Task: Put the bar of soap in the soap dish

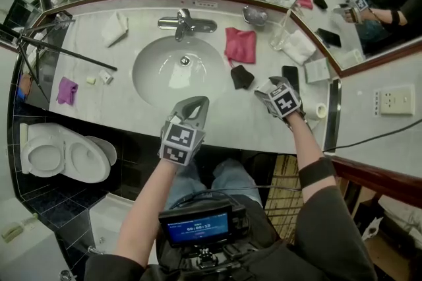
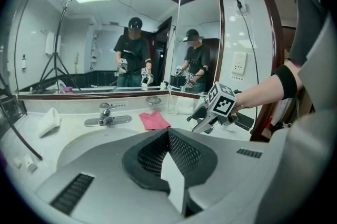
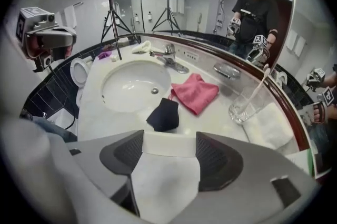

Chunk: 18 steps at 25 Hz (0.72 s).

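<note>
White rectangular bar of soap (image 3: 167,168): clamped between the pads of the right gripper (image 3: 167,144), above the pale marble desk (image 1: 132,116); near end hidden by gripper body, unseen in head view. Chrome soap dish (image 3: 227,70): well apart, by the mirror, contents indistinct. Left gripper (image 2: 169,150): fully closed, empty.

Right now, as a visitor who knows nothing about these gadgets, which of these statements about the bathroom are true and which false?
1. The right gripper holds the white bar of soap. True.
2. The left gripper stands wide open. False: its jaws are together, with nothing between them.
3. The soap lies in the soap dish. False: it is between the right gripper's jaws.
4. A pink cloth lies right of the sink. True.
5. The black cloth lies inside the sink. False: it lies on the counter beside it.
</note>
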Available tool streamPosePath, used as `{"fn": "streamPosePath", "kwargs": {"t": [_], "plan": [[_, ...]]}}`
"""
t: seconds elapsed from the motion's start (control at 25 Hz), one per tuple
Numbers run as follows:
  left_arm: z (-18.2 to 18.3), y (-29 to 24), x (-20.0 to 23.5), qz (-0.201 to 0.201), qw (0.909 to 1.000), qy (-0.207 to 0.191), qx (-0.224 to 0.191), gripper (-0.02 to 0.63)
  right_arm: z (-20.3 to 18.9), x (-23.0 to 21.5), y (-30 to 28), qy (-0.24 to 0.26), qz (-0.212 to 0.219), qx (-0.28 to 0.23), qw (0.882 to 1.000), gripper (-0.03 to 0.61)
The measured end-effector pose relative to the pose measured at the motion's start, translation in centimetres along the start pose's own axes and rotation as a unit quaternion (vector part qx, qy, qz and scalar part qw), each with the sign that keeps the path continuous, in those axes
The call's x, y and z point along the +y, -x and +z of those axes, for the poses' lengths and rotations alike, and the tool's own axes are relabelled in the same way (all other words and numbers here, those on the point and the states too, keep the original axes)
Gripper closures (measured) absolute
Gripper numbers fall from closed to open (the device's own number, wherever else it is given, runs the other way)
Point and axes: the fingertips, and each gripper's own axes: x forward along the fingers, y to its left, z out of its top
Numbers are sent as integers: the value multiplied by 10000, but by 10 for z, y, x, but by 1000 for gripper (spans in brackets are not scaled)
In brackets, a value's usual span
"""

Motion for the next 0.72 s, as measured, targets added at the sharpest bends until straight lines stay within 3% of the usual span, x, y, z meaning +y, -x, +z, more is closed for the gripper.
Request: {"fn": "streamPosePath", "kwargs": {"t": [0.16,0.28,0.56,0.72], "plan": [[6,-1,4,-11,10000,-36,-42,613,36,8,19,136,-98,-692,9975,262],[7,-4,9,-16,10000,-62,-33,613,62,16,38,-31,-164,-1239,9922,262],[8,-12,36,67,10000,-5,23,613,114,33,65,-126,-299,-2427,9695,262],[16,-19,49,109,9999,-64,6,613,126,28,69,-281,-452,-2752,9599,262]]}}
